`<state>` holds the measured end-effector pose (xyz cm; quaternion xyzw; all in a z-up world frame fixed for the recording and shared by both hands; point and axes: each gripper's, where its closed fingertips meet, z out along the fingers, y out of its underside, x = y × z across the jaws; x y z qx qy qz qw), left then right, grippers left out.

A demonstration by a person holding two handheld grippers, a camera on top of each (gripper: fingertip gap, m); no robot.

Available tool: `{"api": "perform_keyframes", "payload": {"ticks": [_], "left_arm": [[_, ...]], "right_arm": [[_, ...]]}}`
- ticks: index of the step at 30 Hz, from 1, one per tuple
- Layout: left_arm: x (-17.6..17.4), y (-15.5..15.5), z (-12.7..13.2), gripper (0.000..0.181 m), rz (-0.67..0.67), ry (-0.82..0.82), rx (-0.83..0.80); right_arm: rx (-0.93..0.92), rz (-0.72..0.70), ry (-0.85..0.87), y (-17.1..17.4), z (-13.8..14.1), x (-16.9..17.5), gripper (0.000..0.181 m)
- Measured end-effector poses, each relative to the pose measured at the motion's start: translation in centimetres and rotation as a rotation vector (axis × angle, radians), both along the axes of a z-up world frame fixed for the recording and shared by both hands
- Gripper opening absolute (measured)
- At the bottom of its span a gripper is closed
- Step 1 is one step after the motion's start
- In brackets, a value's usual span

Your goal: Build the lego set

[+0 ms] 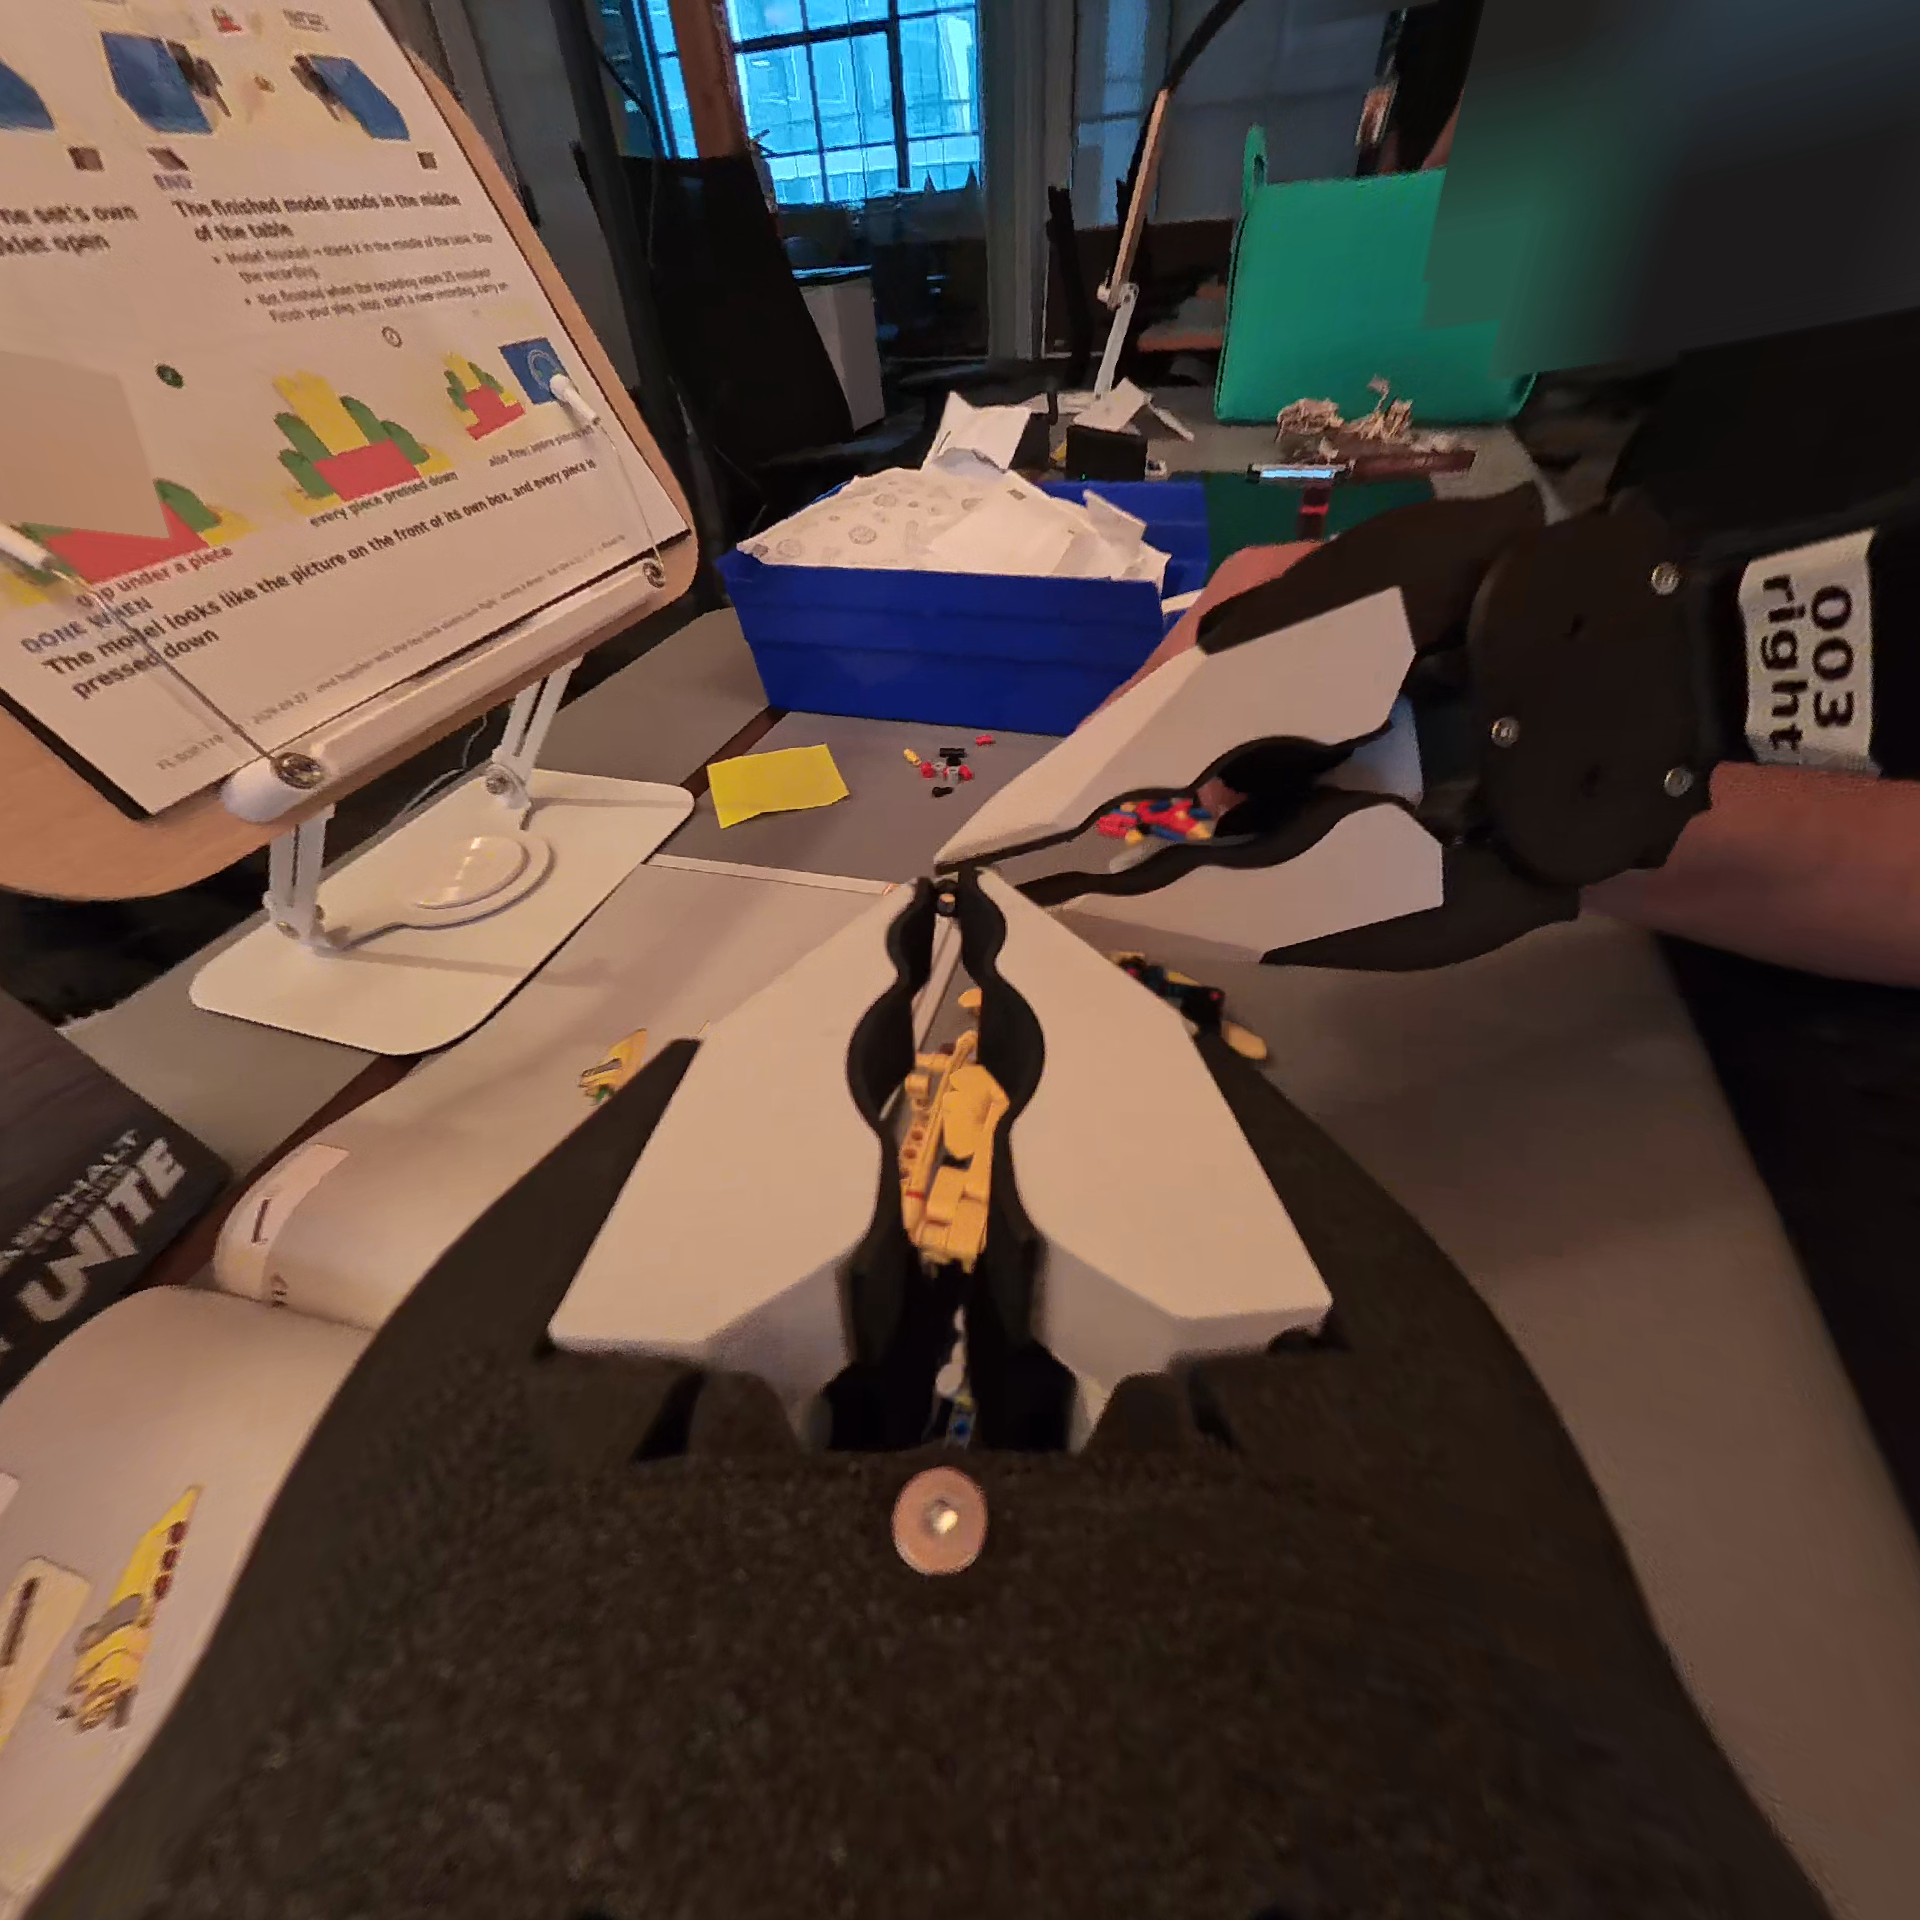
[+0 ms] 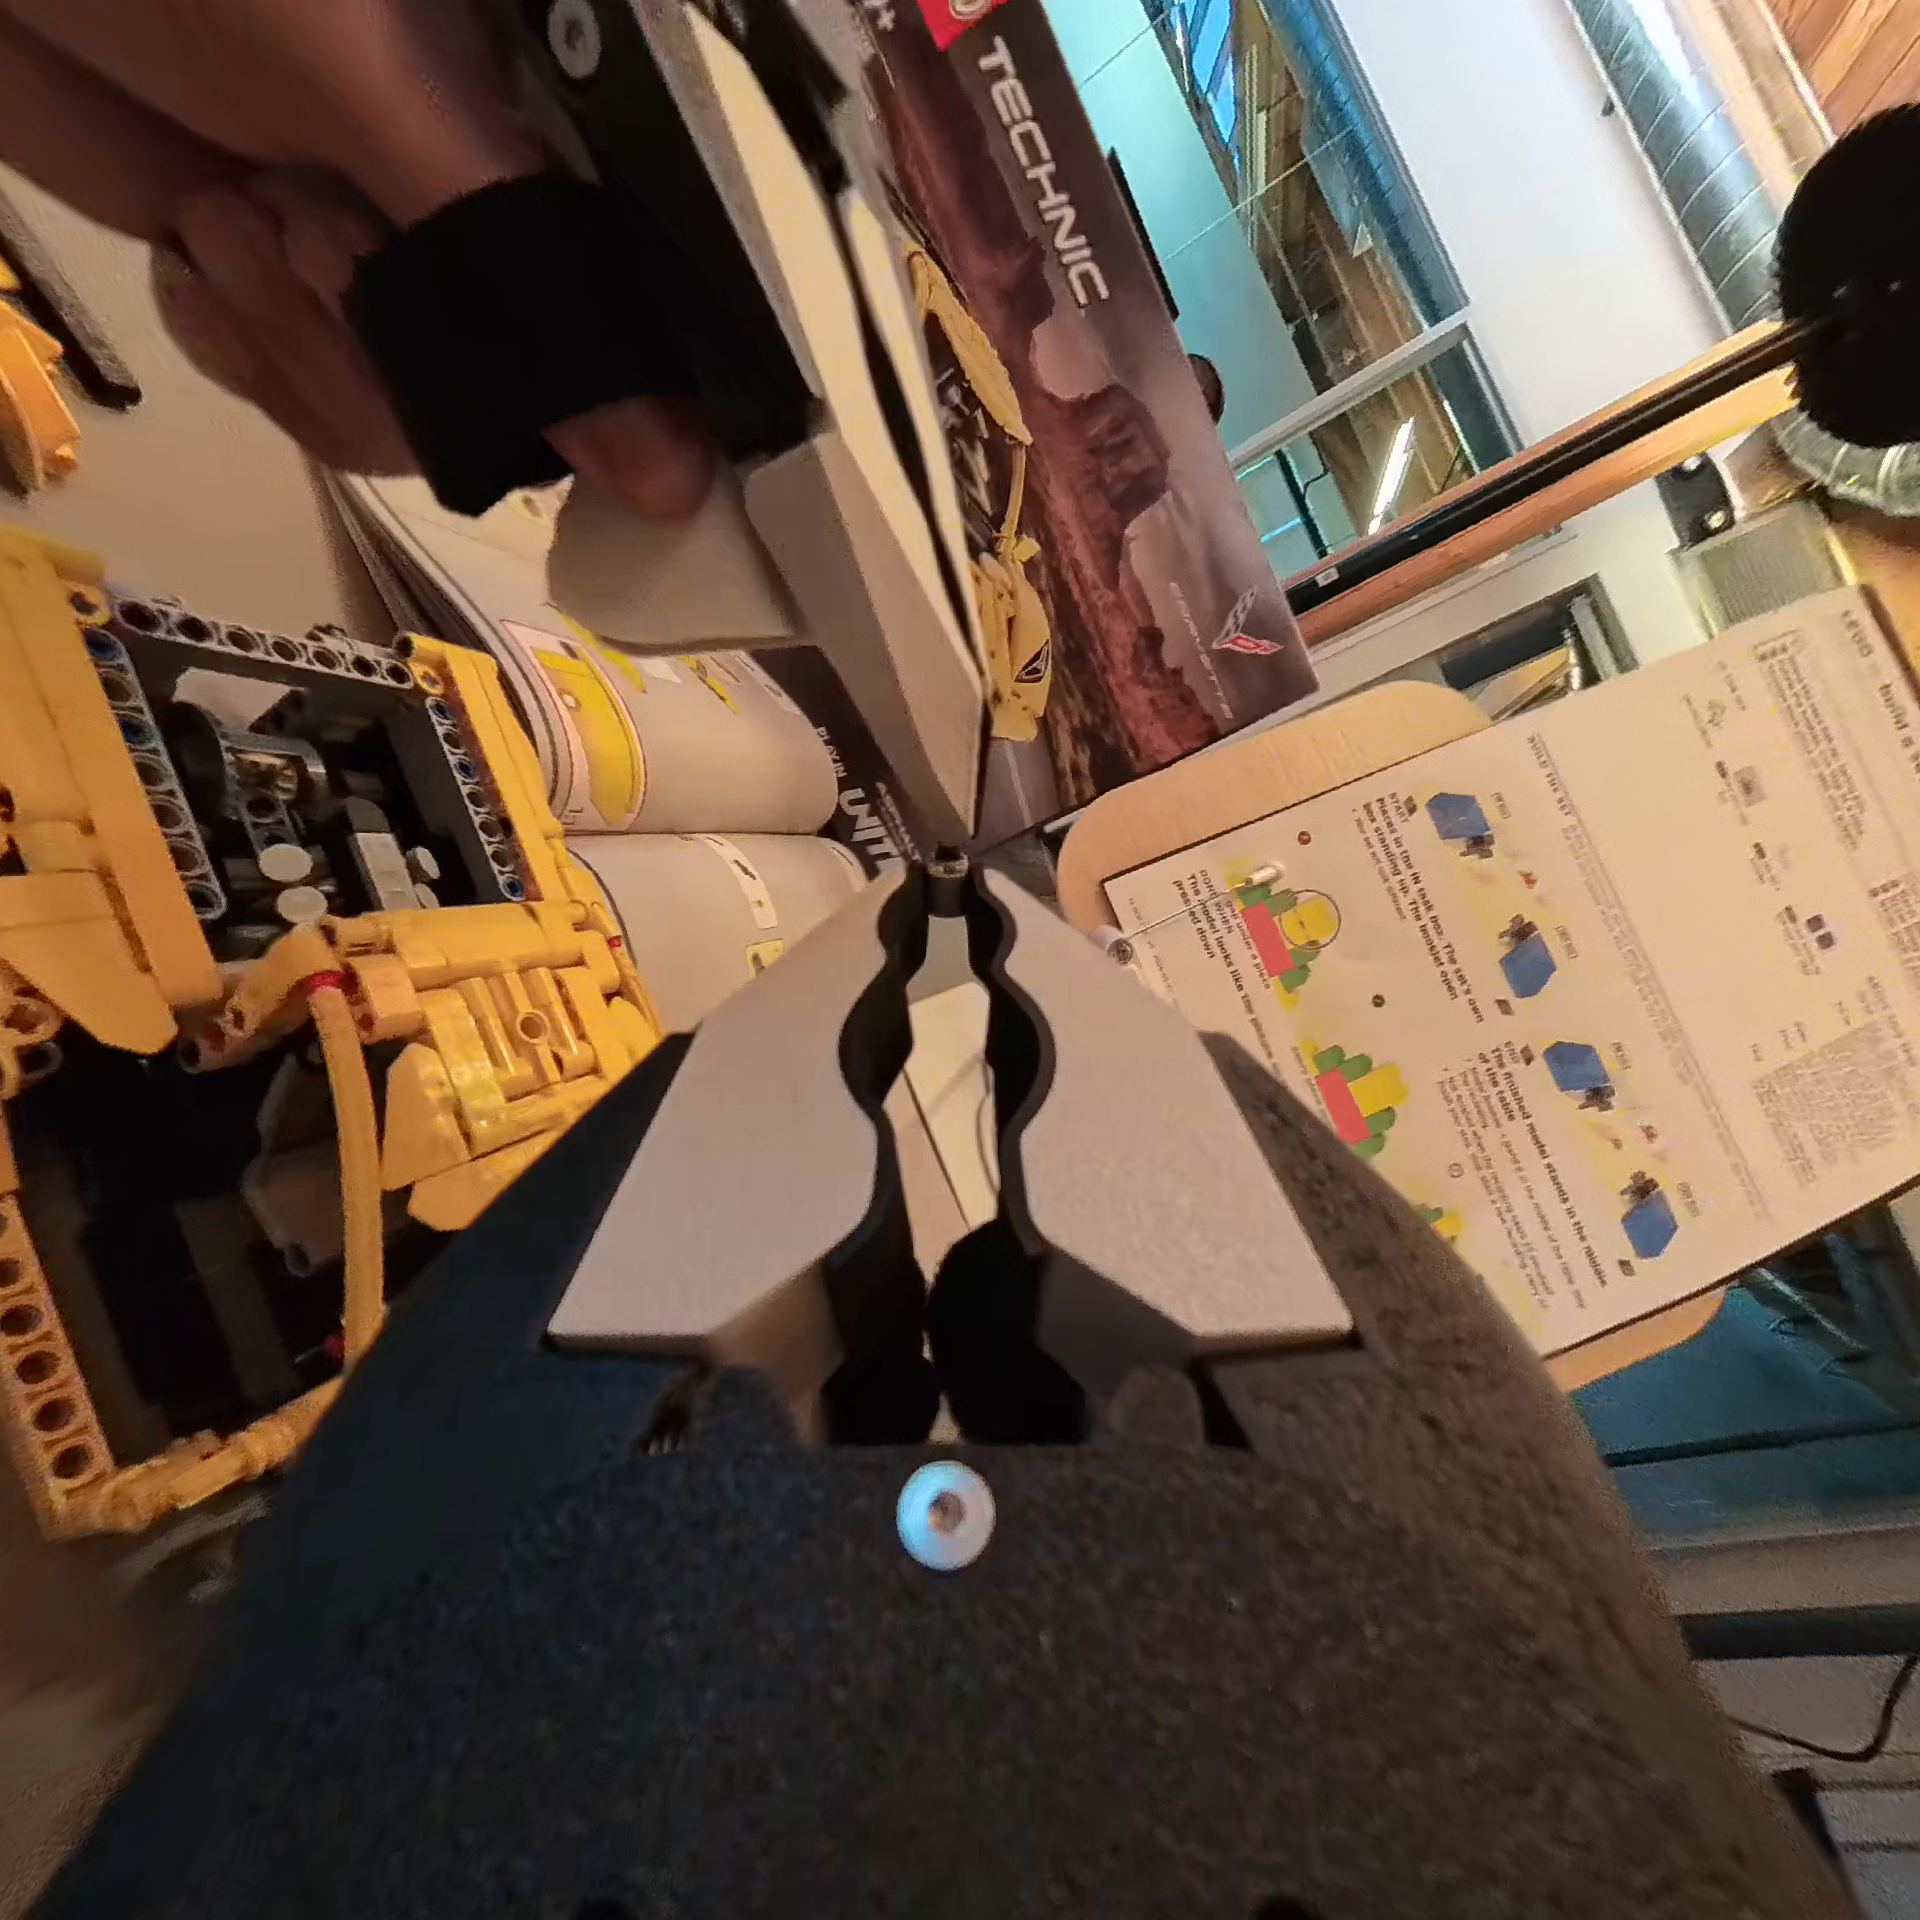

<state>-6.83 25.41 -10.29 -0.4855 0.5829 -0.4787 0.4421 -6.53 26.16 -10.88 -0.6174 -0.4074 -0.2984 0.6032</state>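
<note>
A small black pin [image 1: 943,904] sits pinched between the tips of my left gripper [image 1: 943,891]. My right gripper [image 1: 951,867] comes in from the right and its tips meet the left tips at that pin. In the right wrist view the same pin [image 2: 945,869] sits between the shut tips of my right gripper [image 2: 945,883], and my left gripper [image 2: 970,831] reaches down to it from above. The yellow and black model [image 2: 312,935] lies left of the tips. In the left wrist view it shows below, through the finger gap [image 1: 951,1153].
A stand with an instruction sheet [image 1: 312,416] is at the left. A blue bin of paper [image 1: 956,634] is behind, with a yellow note [image 1: 777,784] and loose small pieces [image 1: 945,767] before it. An open booklet [image 1: 208,1455] and the set's box [image 2: 1091,416] lie nearby. Both grippers' tips are close together, under 4 cm apart.
</note>
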Motion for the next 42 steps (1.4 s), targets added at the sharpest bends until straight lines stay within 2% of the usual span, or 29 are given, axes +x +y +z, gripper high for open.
{"api": "perform_keyframes", "payload": {"ticks": [3,6,13,18,20,23,26,30,33,35,38,40,42], "left_arm": [[-0.3,-0.1,0.3,0.004,-0.018,-0.008,-0.004],[-0.3,-0.3,1.4,0.004,-0.036,-0.079,-0.099],[0.8,0.0,1.8,0.004,0.009,-0.144,-0.228],[1.3,0.2,2.1,0.004,0.036,-0.169,-0.431],[1.5,0.3,1.9,0.004,0.049,-0.168,-0.461],[1.1,-0.1,1.8,0.004,0.022,-0.147,-0.324],[0.5,-0.6,1.5,0.004,-0.02,-0.111,-0.17],[-0.3,-1.4,-0.7,0.004,-0.097,0.043,-0.02],[-1.6,-2.5,-1.7,0.004,-0.212,0.119,-0.03],[-2.4,-3.6,-1.5,0.004,-0.291,0.126,-0.05],[-3.4,-4.7,-1.2,0.004,-0.359,0.139,-0.042],[-3.7,-4.8,-1.2,0.004,-0.354,0.152,-0.018],[-3.4,-4.4,-1.7,0.004,-0.298,0.183,0.05]], "right_arm": [[0.033,0.01,-0.01,-0.1,0.3,-0.3,0.005],[0.086,0.001,0.001,-0.3,1.3,-0.3,0.005],[0.146,-0.085,-0.121,-0.1,1.8,0.7,0.005],[0.154,-0.113,-0.131,0.0,2.0,1.2,0.005],[0.136,-0.121,-0.12,0.0,1.8,1.5,0.005],[0.11,-0.085,-0.093,-0.2,1.6,1.0,0.005],[0.049,-0.006,0.016,-0.6,1.4,0.4,0.005],[-0.169,0.148,0.169,-1.2,-0.9,-0.7,0.005],[-0.342,0.263,0.282,-2.3,-2.1,-2.0,0.006],[-0.43,0.372,0.42,-3.4,-1.8,-2.9,0.005],[-0.519,0.483,0.527,-4.5,-1.5,-4.0,0.005],[-0.559,0.513,0.576,-4.7,-1.6,-4.3,0.005],[-0.554,0.479,0.551,-4.3,-2.1,-4.0,0.005]]}}
